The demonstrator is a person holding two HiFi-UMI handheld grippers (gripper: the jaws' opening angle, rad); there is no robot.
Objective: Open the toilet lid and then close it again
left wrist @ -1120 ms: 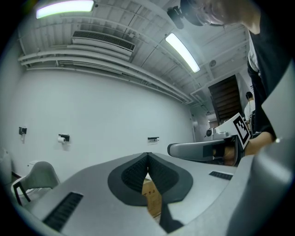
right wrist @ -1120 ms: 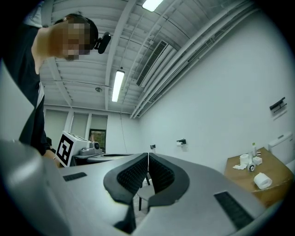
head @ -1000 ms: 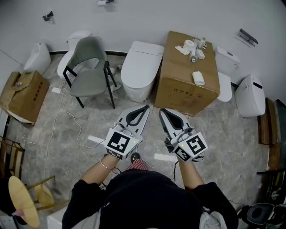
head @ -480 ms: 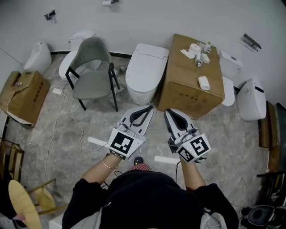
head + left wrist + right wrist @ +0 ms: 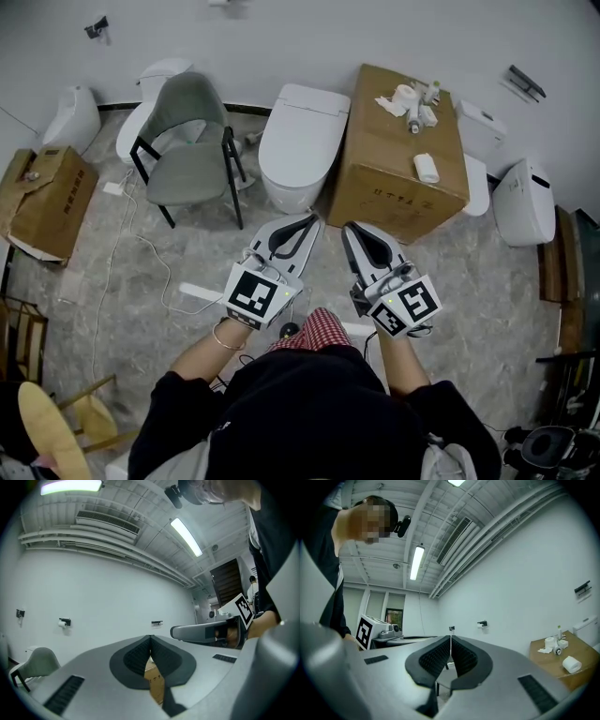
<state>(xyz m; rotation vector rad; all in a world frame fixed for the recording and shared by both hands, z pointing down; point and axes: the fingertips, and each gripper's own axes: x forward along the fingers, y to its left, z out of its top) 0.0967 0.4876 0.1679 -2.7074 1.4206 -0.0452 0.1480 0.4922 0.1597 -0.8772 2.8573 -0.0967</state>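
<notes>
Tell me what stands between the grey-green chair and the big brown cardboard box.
A white ceramic toilet, lid down, stands between the grey-green chair and the brown cardboard box; the head view shows it.

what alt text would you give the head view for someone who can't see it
Top-down view: a left hand-held gripper and a right hand-held gripper, both shut and empty, held short of a white toilet with its lid down. A grey chair stands left of it, a cardboard box right.

Left claw [image 5: 298, 225] jaws together, right claw [image 5: 353, 232] likewise, both held level
</notes>
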